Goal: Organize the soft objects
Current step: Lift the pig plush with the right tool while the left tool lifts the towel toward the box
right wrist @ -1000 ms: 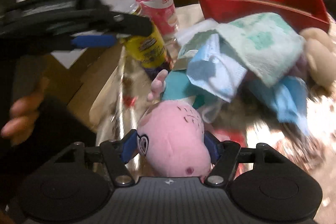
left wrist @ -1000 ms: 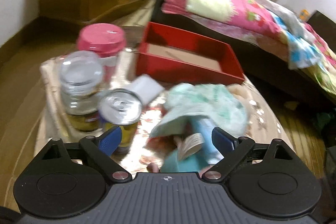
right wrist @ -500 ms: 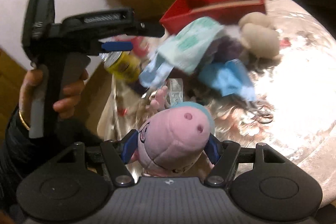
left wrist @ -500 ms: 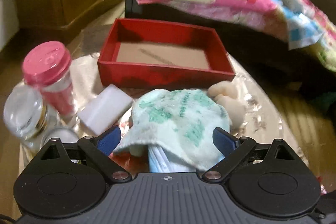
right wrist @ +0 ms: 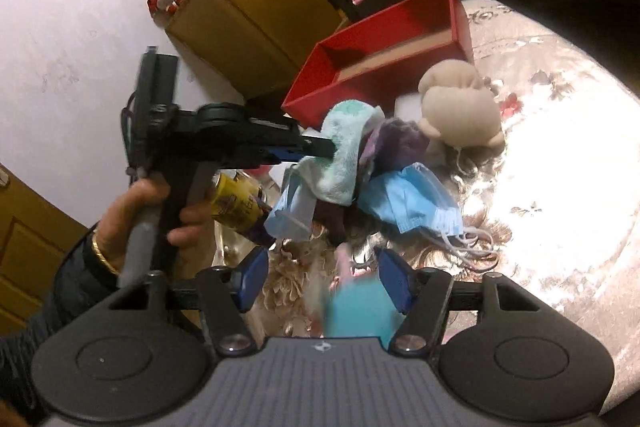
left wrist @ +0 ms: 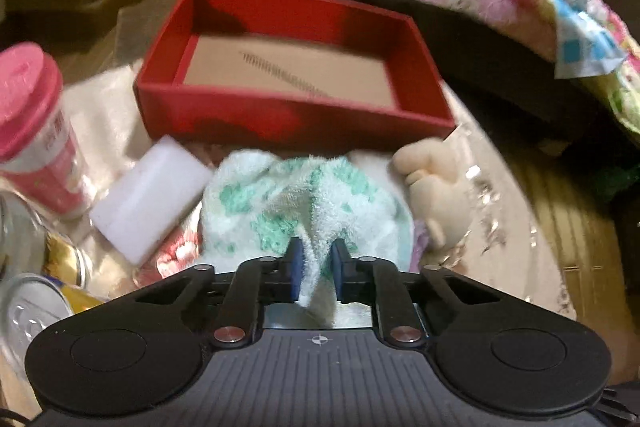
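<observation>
Blurred teal plush (right wrist: 362, 311) half-hidden between closing right gripper (right wrist: 322, 281), towel (left wrist: 304, 203) covering pile

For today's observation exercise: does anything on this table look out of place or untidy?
Yes. The red box sits empty while the soft things lie heaped in front of it: a green-patterned towel, blue face masks and a beige plush, mixed with a can.

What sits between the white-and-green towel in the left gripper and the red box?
Nothing: in the left wrist view the towel, pinched by the left gripper, bunches up close to the red box front wall.
</observation>
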Available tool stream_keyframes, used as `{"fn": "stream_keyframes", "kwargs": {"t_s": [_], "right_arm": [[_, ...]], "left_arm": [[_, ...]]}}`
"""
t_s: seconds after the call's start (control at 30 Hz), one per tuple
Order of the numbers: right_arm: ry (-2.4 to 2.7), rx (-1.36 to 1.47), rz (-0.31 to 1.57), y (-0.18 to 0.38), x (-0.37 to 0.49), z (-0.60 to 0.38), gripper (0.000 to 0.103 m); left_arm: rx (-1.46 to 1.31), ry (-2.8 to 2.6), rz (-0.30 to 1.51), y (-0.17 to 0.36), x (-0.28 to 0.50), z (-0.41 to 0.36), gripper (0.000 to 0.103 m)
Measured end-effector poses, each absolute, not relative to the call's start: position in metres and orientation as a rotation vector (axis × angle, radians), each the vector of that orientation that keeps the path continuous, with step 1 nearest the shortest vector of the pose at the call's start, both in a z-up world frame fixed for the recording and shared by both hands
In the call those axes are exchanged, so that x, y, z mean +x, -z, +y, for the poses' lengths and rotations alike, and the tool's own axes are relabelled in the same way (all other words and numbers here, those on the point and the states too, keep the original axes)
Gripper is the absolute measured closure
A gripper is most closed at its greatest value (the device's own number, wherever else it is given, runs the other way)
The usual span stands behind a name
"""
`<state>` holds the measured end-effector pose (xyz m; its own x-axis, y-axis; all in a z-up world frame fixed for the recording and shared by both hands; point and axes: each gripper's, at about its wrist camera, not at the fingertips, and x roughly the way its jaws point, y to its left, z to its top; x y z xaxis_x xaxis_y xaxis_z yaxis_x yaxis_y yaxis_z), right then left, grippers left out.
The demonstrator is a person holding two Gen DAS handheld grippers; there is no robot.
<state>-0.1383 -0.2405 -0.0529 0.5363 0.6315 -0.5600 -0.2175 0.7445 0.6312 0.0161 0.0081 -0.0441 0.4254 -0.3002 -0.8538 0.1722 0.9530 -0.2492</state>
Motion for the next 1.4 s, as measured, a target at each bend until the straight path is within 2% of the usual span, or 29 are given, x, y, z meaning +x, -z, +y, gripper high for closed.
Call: {"fn": "stream_keyframes", "kwargs": {"t_s": [0.03,0.3,0.37,0.4,0.43,0.67,0.7,0.73,0.83,0.93,1.07,1.23,1.4], "right_arm": [[-0.526,0.53,0.865,0.052,-0.139,-0.241,0.077],[-0.398,0.312,0.923,0.059,-0.133,-0.224,0.076],[-0.384,0.23,0.928,0.06,-0.133,-0.216,0.067],[-0.376,0.189,0.936,0.062,-0.133,-0.212,0.052],[-0.362,0.138,0.946,0.065,-0.135,-0.207,0.043],[-0.406,-0.062,1.099,0.098,-0.14,-0.183,0.044],[-0.416,-0.058,1.106,0.1,-0.141,-0.183,0.048],[-0.431,-0.032,1.123,0.102,-0.14,-0.185,0.061],[-0.422,0.059,1.153,0.102,-0.137,-0.193,0.062],[-0.411,0.291,1.166,0.097,-0.132,-0.214,0.065],[-0.431,0.531,1.037,0.063,-0.12,-0.24,0.065],[-0.421,0.6,0.816,0.014,-0.067,-0.251,0.065],[-0.398,0.68,0.679,-0.01,-0.008,-0.251,0.065]], "left_arm": [[-0.146,0.304,1.082,0.039,0.013,0.012,0.097],[-0.202,0.309,1.042,0.025,0.013,0.019,0.101],[-0.195,0.318,1.024,0.021,0.011,0.019,0.101],[-0.193,0.325,1.017,0.018,0.01,0.019,0.101],[-0.207,0.337,1.013,0.016,0.011,0.021,0.101],[-0.318,0.41,0.992,-0.005,0.005,0.03,0.101],[-0.333,0.419,0.987,-0.008,0.005,0.031,0.101],[-0.351,0.426,0.982,-0.011,0.004,0.032,0.101],[-0.412,0.448,0.959,-0.021,0.002,0.042,0.101],[-0.489,0.483,0.935,-0.032,0.004,0.05,0.101],[-0.56,0.509,0.871,-0.053,0.014,0.056,0.101],[-0.58,0.516,0.804,-0.077,0.035,0.053,0.101],[-0.57,0.503,0.757,-0.099,0.072,0.045,0.101]]}}
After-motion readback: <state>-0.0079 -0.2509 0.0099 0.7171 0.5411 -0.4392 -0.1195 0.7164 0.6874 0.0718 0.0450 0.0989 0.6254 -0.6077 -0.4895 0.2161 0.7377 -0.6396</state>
